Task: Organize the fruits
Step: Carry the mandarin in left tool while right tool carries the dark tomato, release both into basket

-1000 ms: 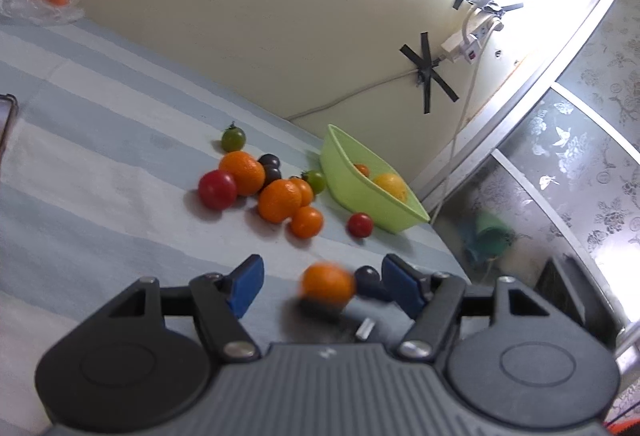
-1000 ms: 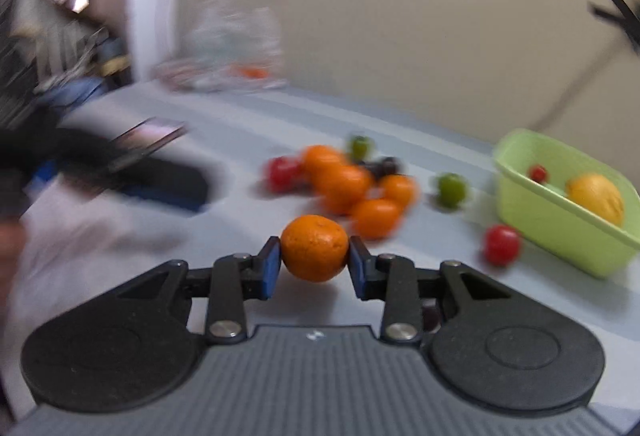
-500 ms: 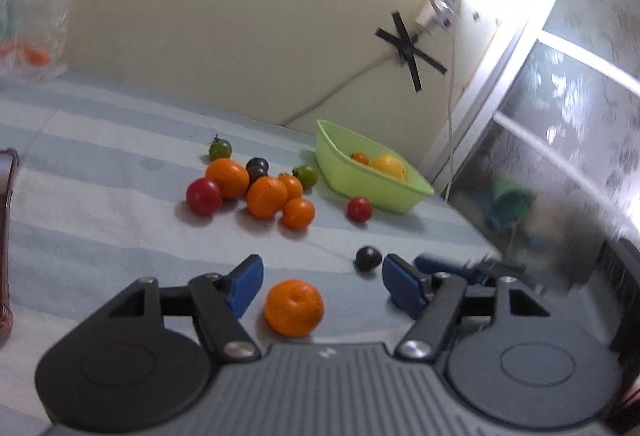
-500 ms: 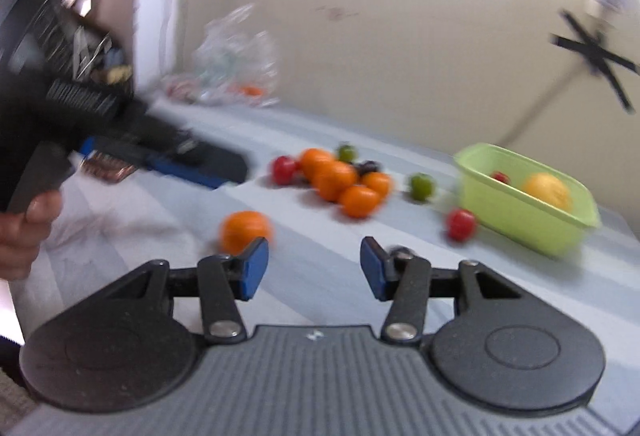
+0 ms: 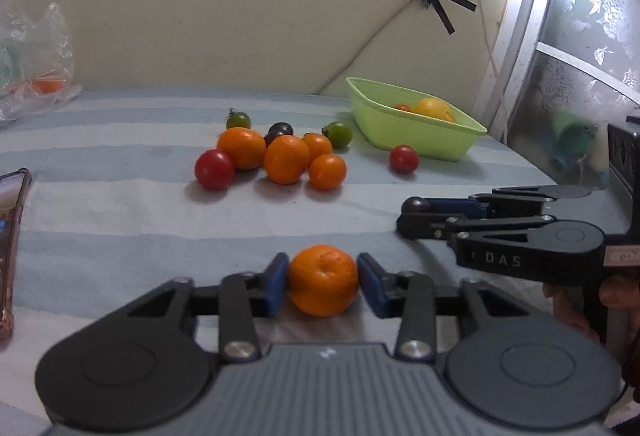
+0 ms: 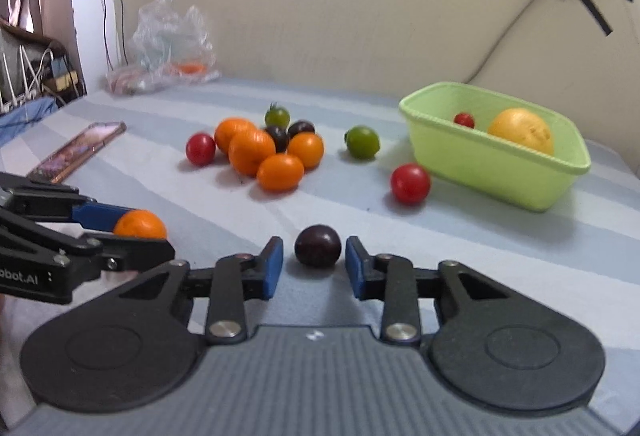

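— Toward the upper right of both frames sits the green basket (image 6: 500,172). What is in it?

— Only two things show: a large yellow-orange fruit (image 6: 520,130) and a small red tomato (image 6: 464,120). So I judge the sorting barely begun.

— And what is left out?

— Most of it. On the striped table (image 5: 100,220), at the middle of the left wrist view, lies a cluster (image 5: 280,152): four oranges touching or nearly so, a red tomato at its left edge, two dark fruits and a green tomato behind. A second green one (image 6: 362,142) sits apart to the right, and a lone red tomato (image 6: 410,183) lies just beside the basket's near wall.

— The tongs?

— At the lower centre of its own view, the left tongs (image 5: 323,282) are narrowed on an orange (image 5: 323,280); both blue pads appear to touch it, though it looks to rest on the table. The right tongs (image 6: 314,262) stand a little wider, straddling a dark plum-like fruit (image 6: 318,246), with a gap visible on each side, so nothing is gripped there.

— Anything else about?

— A phone (image 6: 78,150) at mid-left of the right wrist view, and a plastic bag (image 6: 172,40) at the table's far edge by the wall.
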A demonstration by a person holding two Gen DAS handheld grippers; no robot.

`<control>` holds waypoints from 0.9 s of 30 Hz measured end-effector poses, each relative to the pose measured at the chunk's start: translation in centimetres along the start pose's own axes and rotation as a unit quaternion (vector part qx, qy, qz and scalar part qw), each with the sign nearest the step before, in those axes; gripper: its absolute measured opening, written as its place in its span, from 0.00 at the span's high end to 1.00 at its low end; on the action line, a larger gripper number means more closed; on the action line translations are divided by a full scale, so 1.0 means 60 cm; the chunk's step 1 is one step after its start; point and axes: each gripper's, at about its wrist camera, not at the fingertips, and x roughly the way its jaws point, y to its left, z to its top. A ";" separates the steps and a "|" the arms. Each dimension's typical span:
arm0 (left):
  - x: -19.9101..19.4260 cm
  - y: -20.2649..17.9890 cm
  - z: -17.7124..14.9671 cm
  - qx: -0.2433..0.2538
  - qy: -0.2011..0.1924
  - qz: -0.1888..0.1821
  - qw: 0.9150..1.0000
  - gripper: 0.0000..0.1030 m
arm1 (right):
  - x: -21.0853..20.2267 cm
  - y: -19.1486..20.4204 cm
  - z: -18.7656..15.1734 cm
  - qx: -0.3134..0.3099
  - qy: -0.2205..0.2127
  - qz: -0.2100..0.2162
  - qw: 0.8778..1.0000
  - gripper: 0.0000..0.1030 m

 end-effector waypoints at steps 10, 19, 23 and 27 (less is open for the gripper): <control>0.060 -0.051 0.165 0.034 -0.056 -0.071 0.995 0.65 | -0.039 -0.045 0.021 0.004 -0.082 -0.030 0.996 0.74; 0.252 -0.104 0.275 0.039 -0.014 -0.107 0.993 0.65 | 0.018 -0.153 0.087 0.043 -0.114 -0.118 0.986 0.74; 0.281 -0.105 0.269 0.030 0.003 -0.110 0.993 0.63 | 0.049 -0.160 0.090 0.032 -0.104 -0.111 0.988 0.72; 0.286 -0.099 0.261 0.034 0.005 -0.106 0.994 0.58 | 0.062 -0.158 0.086 0.020 -0.105 -0.117 0.987 0.70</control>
